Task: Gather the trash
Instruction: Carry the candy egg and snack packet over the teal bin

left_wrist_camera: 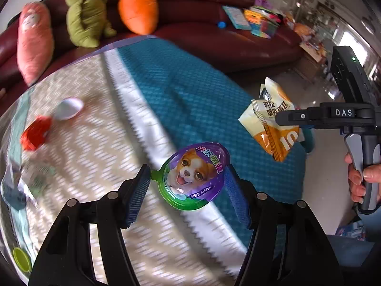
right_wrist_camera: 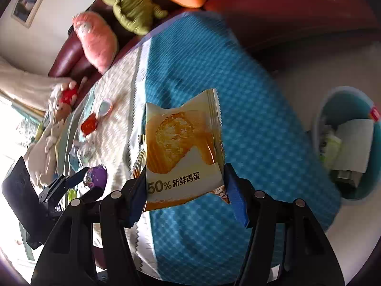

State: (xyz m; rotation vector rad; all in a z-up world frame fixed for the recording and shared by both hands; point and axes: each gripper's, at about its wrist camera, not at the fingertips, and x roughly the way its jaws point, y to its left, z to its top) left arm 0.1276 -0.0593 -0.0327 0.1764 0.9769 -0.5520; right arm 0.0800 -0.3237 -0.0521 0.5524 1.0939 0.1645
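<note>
Your left tongs (left_wrist_camera: 188,186) pinch the stiff purple egg-shaped plastic lid (left_wrist_camera: 194,178) by its rims; right tongs (right_wrist_camera: 184,188) clamp the light, crinkly orange cake wrapper (right_wrist_camera: 183,147) low.

The purple-and-green egg-shaped puppy lid (left_wrist_camera: 194,177) reads "HAPPY EGG"; the black gripper body (left_wrist_camera: 343,113) "DAS"; the yellow-orange cake wrapper (right_wrist_camera: 183,147) "50% 新鲜鸡蛋".

Glossy printed plastic egg lid (left_wrist_camera: 194,178), crinkly shiny foil cake wrapper (right_wrist_camera: 184,150); ribbed blue rubber pads (left_wrist_camera: 139,196) on matt black plastic; woven textured cloth over the desk (left_wrist_camera: 195,100); smooth maroon leather sofa (left_wrist_camera: 214,35), fuzzy plush carrot (left_wrist_camera: 138,10)
</note>
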